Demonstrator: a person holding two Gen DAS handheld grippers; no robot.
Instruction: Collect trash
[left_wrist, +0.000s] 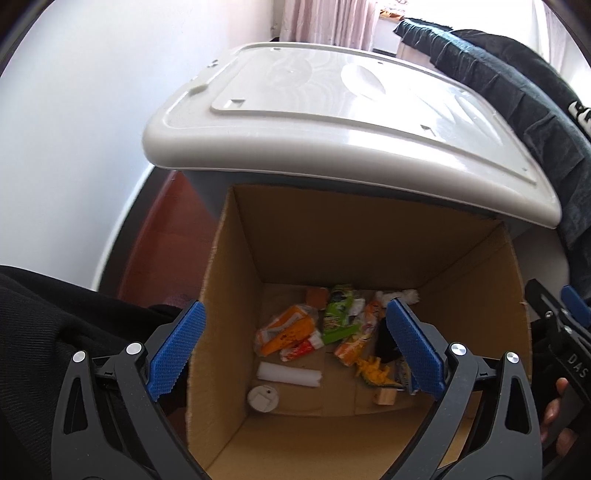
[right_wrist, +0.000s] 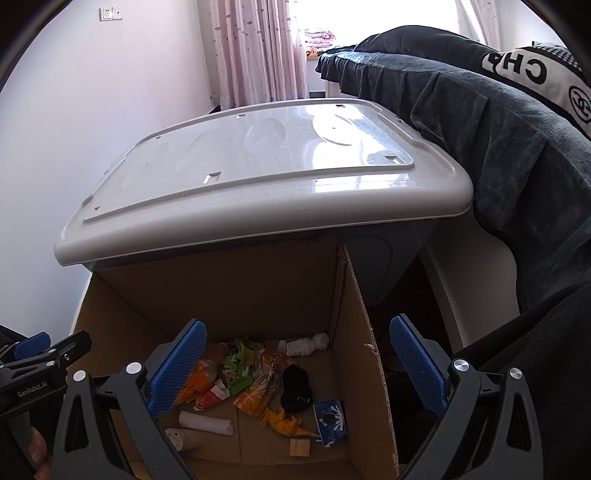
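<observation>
An open cardboard box (left_wrist: 236, 266) (right_wrist: 354, 317) stands below me with trash on its bottom: orange and green snack wrappers (left_wrist: 340, 314) (right_wrist: 240, 365), a white foam roll (left_wrist: 290, 374) (right_wrist: 205, 422), a black object (right_wrist: 295, 384), a small blue carton (right_wrist: 330, 419), a wooden block (left_wrist: 386, 397) (right_wrist: 299, 448), a white wad (right_wrist: 308, 343). My left gripper (left_wrist: 295, 347) is open and empty above the box. My right gripper (right_wrist: 297, 365) is open and empty over the box's right wall. Each gripper shows at the other view's edge.
A grey plastic bin with a white lid (left_wrist: 332, 122) (right_wrist: 266, 177) stands right behind the box. A dark blanket (left_wrist: 517, 96) (right_wrist: 498, 140) drapes over furniture at the right. White wall at the left, curtains (right_wrist: 258, 48) at the back.
</observation>
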